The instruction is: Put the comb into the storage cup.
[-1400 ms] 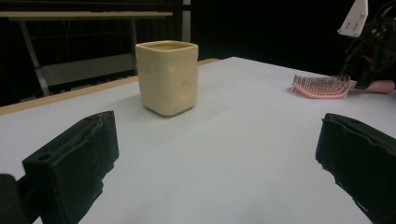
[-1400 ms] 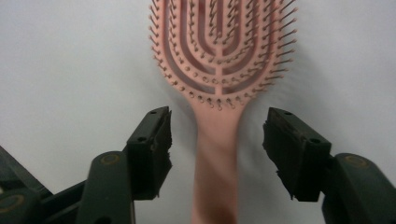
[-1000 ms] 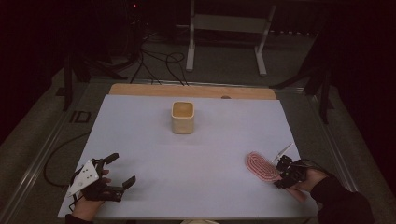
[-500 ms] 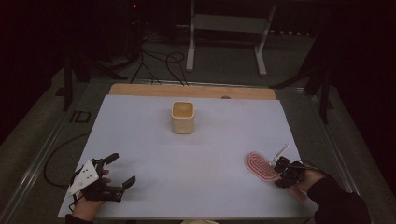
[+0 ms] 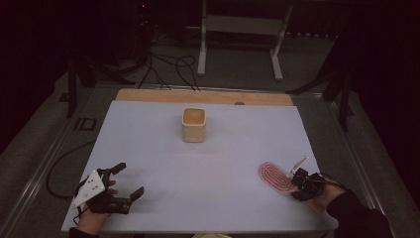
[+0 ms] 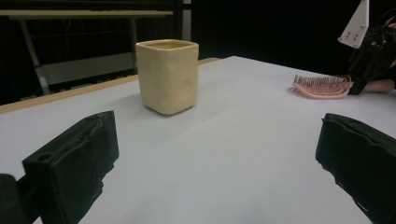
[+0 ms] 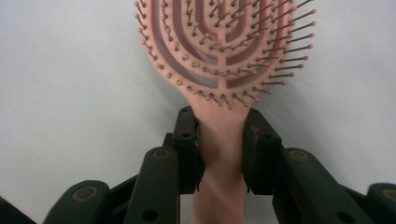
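Observation:
A pink hairbrush [image 5: 275, 177] lies bristles up on the white table near its right front corner. My right gripper [image 5: 297, 182] is at the brush's near end. In the right gripper view its jaws have just been closing and now press both sides of the brush's handle [image 7: 219, 186], with the bristled head [image 7: 219, 42] beyond them. My left gripper [image 5: 130, 178] rests at the front left, open wide with nothing between its jaws [image 6: 215, 154]. A cream square cup [image 5: 193, 125] stands upright at the table's middle back, also ahead in the left gripper view [image 6: 167, 77].
The white sheet [image 5: 208, 163] covers the table, with a wooden strip [image 5: 148, 95] along its far edge. Cables [image 5: 168, 64] and a metal stand [image 5: 237, 29] are on the floor behind the table. From the left gripper, the brush [image 6: 322, 86] and the right gripper [image 6: 373, 46] show far right.
The right gripper looks slightly narrower around the brush's handle. Both hands, the brush and the cup stay where they were.

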Demonstrator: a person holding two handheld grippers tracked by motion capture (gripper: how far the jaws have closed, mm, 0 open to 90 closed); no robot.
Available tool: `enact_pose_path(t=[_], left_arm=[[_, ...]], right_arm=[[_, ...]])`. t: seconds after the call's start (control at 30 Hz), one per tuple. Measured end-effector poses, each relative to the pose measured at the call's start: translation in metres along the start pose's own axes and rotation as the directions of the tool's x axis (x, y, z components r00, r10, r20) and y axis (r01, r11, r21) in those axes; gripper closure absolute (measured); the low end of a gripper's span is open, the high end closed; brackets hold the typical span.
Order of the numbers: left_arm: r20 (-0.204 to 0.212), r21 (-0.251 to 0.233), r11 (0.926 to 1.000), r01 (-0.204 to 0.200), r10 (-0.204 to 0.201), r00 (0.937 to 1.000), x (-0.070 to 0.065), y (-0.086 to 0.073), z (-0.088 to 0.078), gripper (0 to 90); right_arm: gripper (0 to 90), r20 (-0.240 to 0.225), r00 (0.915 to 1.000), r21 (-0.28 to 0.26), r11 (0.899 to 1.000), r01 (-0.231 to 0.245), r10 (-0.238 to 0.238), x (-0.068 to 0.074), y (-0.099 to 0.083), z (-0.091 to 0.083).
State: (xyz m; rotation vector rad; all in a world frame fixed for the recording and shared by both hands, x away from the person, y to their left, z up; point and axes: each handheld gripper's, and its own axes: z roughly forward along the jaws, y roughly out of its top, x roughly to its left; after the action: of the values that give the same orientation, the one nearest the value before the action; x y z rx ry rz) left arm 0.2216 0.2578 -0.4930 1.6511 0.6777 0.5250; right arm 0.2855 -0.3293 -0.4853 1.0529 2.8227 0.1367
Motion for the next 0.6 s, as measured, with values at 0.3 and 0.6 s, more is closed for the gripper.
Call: enact_pose_path(t=[0.3, 0.6], left_arm=[[-0.001, 0.000, 1.0000, 0.001, -0.001, 1.0000, 0.000, 0.000, 0.000, 0.6], [-0.003, -0.002, 1.0000, 0.002, -0.002, 1.0000, 0.001, 0.000, -0.001, 0.5]], right_arm=[[70.3, -0.022, 0.9995, -0.072, 0.997, -0.024, 0.022, -0.001, -0.003, -0.001], [70.4, 0.039, 0.9984, -0.189, 0.981, -0.032, 0.040, -0.001, 0.008, -0.010]])
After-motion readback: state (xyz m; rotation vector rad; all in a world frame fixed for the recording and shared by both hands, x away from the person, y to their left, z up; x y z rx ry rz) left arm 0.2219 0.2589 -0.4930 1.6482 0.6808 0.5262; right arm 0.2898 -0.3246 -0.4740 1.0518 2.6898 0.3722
